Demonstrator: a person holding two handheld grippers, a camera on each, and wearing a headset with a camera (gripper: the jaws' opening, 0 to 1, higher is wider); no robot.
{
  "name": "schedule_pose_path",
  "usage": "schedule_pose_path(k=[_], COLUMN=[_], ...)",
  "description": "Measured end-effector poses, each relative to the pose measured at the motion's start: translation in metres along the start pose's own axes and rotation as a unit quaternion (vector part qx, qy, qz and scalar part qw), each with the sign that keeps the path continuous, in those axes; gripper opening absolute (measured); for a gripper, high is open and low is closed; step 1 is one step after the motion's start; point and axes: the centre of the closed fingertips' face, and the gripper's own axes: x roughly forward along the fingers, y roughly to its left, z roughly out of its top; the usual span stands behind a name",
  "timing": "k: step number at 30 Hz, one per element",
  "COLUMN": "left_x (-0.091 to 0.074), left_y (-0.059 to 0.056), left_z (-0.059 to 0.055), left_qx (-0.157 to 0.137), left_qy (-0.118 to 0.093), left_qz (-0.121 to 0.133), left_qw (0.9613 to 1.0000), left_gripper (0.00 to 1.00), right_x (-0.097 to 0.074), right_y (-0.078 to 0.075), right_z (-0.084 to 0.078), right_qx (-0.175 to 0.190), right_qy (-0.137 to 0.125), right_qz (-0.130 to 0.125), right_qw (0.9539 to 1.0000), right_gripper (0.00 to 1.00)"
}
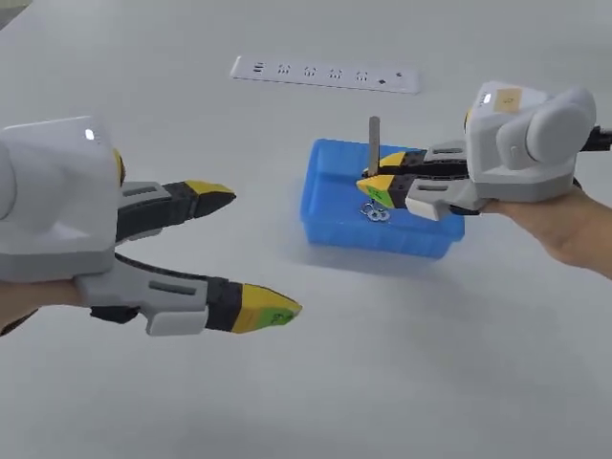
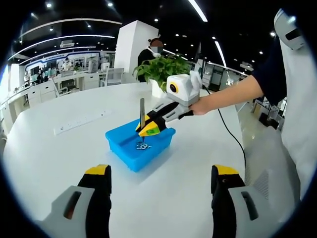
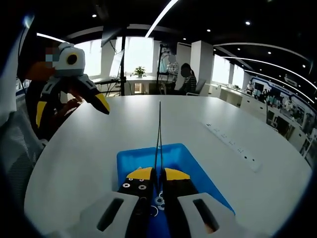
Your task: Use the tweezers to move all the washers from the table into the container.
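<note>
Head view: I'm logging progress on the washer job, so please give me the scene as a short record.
left gripper: open, holding nothing
right gripper: shut on the tweezers, tips over the container
tweezers: standing upright
container: blue, on the table
washers: small cluster inside the container
power strip: beyond the container

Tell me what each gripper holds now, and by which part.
Right gripper: tweezers, clamped low on their length, most of it standing above the jaws. Left gripper: open, nothing.
</note>
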Motion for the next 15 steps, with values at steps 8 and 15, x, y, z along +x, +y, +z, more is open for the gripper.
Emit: schedule_pose_path(k=[8,15], left_x=[0.018,0.044], left_y=[0.020,0.025], left_z=[0.025,0.047], left_qx=[0.006,0.031], left_qy=[-0.027,-0.033], left_qz=[0.015,0.005], left_qw=[0.9995,0.9990], left_gripper=[0.84,0.81], right_x=[-0.006,-0.011], right_y=[0.004,0.002], right_z=[0.005,0.010], right_qx=[-0.013,-0.025], right_qy=[-0.005,-0.002], right_qz=[-0.002,-0.005], right_qw=[0.9999,0.9997], right_gripper=[0.07,0.07])
